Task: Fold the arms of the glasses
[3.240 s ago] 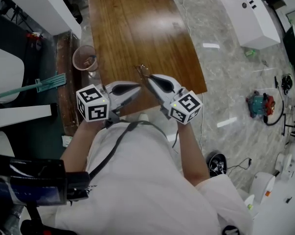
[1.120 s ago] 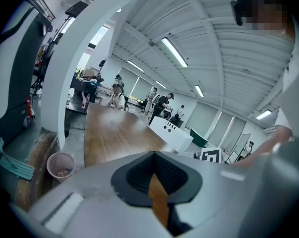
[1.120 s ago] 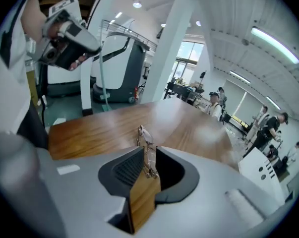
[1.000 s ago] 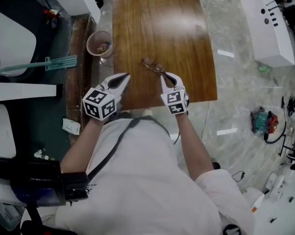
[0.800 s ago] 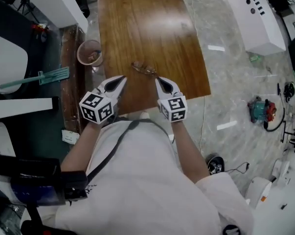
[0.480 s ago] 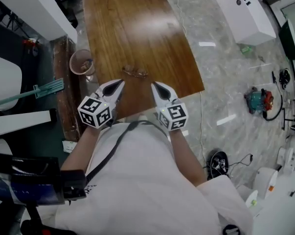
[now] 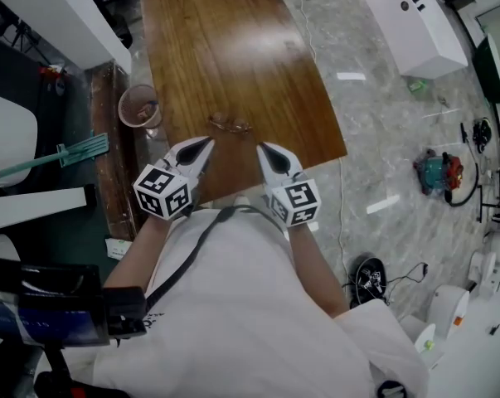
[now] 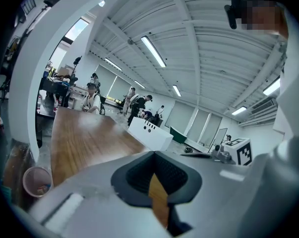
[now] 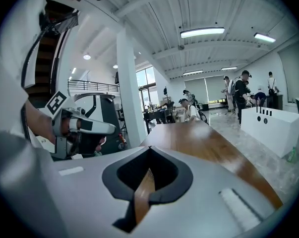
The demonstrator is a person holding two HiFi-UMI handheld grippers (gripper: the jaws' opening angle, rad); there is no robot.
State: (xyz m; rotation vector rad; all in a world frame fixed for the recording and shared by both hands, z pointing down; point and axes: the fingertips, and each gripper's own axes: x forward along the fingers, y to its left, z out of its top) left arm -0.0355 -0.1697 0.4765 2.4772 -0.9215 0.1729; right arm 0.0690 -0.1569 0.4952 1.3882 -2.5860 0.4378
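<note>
The head view alone shows the glasses. They lie on the wooden surface near its lower edge in the frame, just above and between the tips of the two grippers and touching neither. They are too small there to tell how their arms sit. That view also shows the person's white shirt filling the bottom of the frame.

The left gripper has its fingers pressed together with nothing between them. Its own view shows only a thin slit of wood grain past the tips, with the cup at lower left and the other gripper's marker cube at right.

The right gripper likewise has its fingers together and empty. Its view looks along the surface to its far end and catches the left gripper at the left of the frame.

A second ago, the right gripper's fingers were slightly apart with their tips at the glasses. Now they are together and stand clear below them. The left gripper's fingers were together then too. The glasses lie on the same part of the surface.

There is one pair of glasses, two grippers, two marker cubes and one cup, which stands just off the surface's left edge.
</note>
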